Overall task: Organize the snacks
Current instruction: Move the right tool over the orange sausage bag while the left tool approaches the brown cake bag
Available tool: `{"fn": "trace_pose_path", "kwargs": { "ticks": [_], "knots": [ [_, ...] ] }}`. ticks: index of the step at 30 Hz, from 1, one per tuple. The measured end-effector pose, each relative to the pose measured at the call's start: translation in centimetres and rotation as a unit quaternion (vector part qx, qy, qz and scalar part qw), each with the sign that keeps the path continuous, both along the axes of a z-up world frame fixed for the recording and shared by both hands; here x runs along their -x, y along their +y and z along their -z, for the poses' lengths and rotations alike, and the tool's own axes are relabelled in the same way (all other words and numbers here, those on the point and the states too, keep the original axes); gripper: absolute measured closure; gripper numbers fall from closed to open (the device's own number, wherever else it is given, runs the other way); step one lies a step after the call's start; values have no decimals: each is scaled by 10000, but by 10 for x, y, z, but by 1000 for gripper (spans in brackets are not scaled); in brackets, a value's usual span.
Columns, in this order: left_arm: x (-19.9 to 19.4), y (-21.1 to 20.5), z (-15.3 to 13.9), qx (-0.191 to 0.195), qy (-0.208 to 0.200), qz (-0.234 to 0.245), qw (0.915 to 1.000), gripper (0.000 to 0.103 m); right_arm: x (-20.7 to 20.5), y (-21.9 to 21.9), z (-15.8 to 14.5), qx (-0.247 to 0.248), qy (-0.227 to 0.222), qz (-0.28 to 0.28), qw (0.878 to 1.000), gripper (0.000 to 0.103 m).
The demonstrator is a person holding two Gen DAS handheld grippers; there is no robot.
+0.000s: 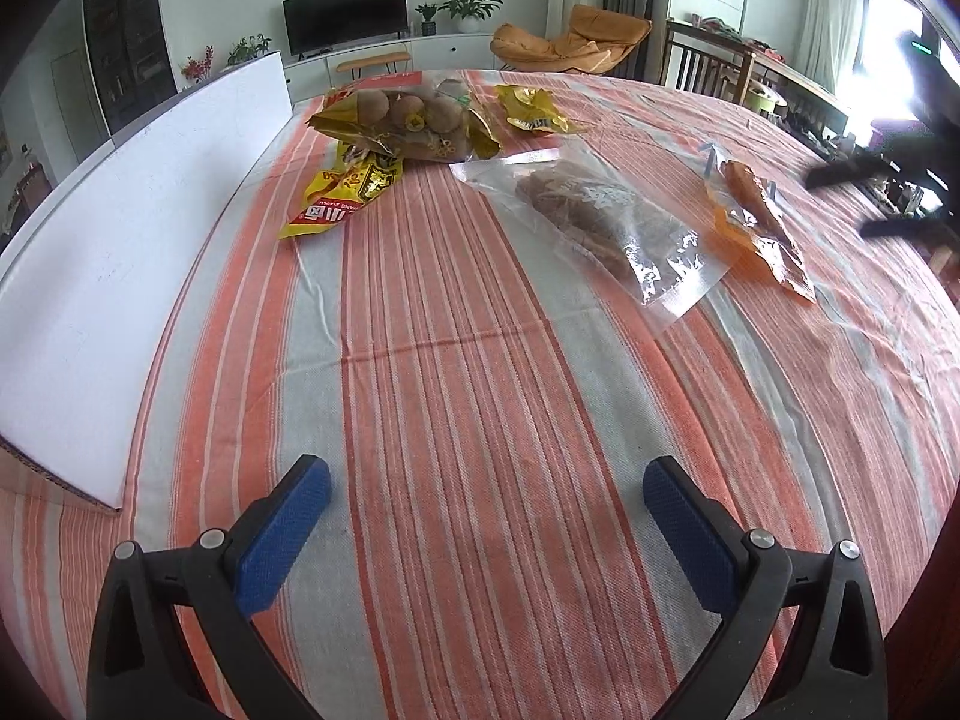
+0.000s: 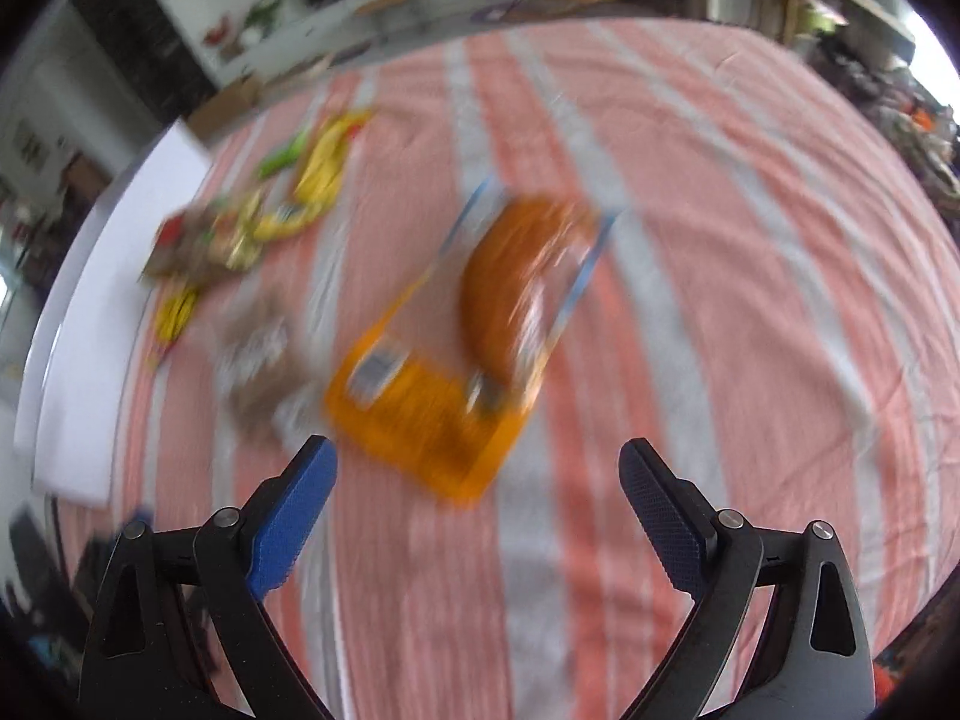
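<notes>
At the bottom of the left wrist view, the left gripper (image 1: 486, 495) has its blue-padded fingers (image 1: 282, 534) spread wide and holding nothing, over bare striped cloth (image 1: 456, 396) that covers the surface. The right gripper (image 2: 477, 495) sits the same way in its own blurred view: fingers wide apart, empty, just short of the orange-edged packet (image 2: 432, 414) lying at frame centre with a brown bun-like snack (image 2: 510, 276) inside.

Farther up the left view, a clear zip bag of brown pieces (image 1: 600, 216) lies right of centre, its corner just beside the orange-edged packet (image 1: 756, 228) at the right. Left of centre lies a yellow and red wrapper (image 1: 342, 198), touching a clear bag of round brown fruit (image 1: 414, 114) beyond it. A crumpled yellow wrapper (image 1: 531, 108) sits near the top, apart from the rest. A white board (image 1: 120, 252) runs along the left edge of the cloth. The right gripper shows dark at the far right edge (image 1: 888, 192).
</notes>
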State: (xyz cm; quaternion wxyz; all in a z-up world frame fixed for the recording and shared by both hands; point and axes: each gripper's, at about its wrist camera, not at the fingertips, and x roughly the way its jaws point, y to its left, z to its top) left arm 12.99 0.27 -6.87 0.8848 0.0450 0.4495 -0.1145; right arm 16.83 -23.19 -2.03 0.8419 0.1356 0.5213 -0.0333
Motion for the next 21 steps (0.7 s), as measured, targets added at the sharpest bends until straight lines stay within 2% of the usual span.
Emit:
{"fn": "trace_pose_path", "kwargs": {
  "ticks": [2,5,8,10,11,16,21],
  "knots": [
    [0,1,0,10,-7,8,10000,0,-28,-6,4,202,-35,234,9995,7],
    [0,1,0,19,-10,10,10000,0,-65,0,18,585,215,326,9975,7],
    [0,1,0,9,-8,11,10000,0,-79,9,36,816,432,443,9947,7],
    [0,1,0,6,-9,11,10000,0,-78,12,45,783,519,428,9947,5],
    [0,1,0,7,-9,11,10000,0,-75,17,47,934,390,400,9941,6],
    [0,1,0,7,-9,11,10000,0,-63,16,47,1006,0,255,9946,5],
    [0,1,0,7,-9,12,10000,0,-53,13,49,1068,-335,-249,9934,5]
  ]
}}
